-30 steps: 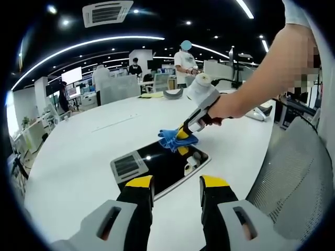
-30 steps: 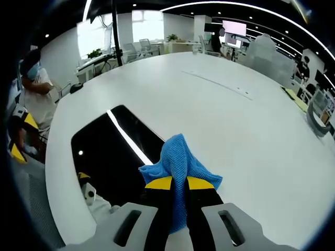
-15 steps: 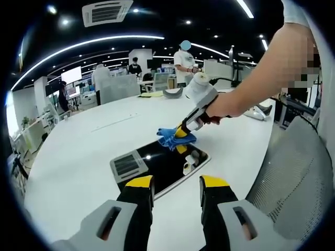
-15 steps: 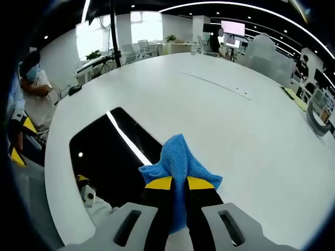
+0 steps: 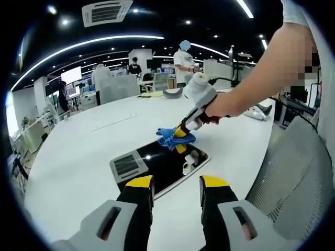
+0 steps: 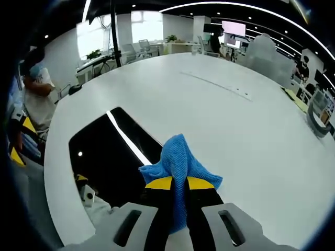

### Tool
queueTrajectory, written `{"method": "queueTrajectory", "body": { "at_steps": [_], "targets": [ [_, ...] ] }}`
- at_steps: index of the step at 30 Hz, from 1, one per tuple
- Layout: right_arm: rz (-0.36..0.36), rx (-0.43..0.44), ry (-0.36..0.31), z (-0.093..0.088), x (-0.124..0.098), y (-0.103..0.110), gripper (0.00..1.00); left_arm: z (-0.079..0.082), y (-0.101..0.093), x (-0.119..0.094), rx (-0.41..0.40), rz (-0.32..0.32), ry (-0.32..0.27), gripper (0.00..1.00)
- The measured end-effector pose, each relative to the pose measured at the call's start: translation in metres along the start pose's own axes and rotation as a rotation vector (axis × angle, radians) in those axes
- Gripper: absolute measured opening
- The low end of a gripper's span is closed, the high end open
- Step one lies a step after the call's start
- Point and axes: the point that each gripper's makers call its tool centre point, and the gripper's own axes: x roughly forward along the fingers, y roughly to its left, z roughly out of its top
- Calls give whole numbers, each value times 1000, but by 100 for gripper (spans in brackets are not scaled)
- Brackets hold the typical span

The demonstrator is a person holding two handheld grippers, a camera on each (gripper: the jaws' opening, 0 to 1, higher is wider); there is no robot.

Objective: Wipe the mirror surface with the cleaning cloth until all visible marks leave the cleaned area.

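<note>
Right tongs [image 6: 179,183] still clamping blue cleaning cloth [image 6: 180,159] at mirror's [image 5: 157,167] far edge, barely shifted, left tongs [image 5: 177,183] apart and empty near mirror, white bench [image 5: 78,157] beneath.

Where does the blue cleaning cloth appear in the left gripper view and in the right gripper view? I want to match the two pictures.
Left gripper view: the blue cleaning cloth is just above centre, at the mirror's far edge, held by the right gripper.
Right gripper view: the cloth is low in the centre, clamped between the yellow-tipped jaws of the right gripper.
Shared landmark: the dark mirror on the white table.
</note>
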Motion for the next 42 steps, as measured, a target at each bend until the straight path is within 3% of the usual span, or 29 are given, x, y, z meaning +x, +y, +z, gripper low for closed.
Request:
{"method": "queueTrajectory", "body": {
  "at_steps": [8, 20, 27, 36, 42],
  "targets": [
    [1, -4, 10, 1, 0, 0, 4, 2, 1, 0, -1, 3, -3, 34],
    [1, -13, 23, 0, -1, 1, 4, 27, -3, -15, -31, -30, -105, 39],
    [-1, -8, 28, 0, -1, 1, 4, 35, 7, -30, -52, -14, -141, 41],
    [8, -15, 23, 0, -1, 1, 4, 50, 18, -33, -81, 6, -197, 42],
    [9, -7, 20, 0, -1, 1, 4, 51, 21, -32, -83, 0, -199, 43]
  ]
}}
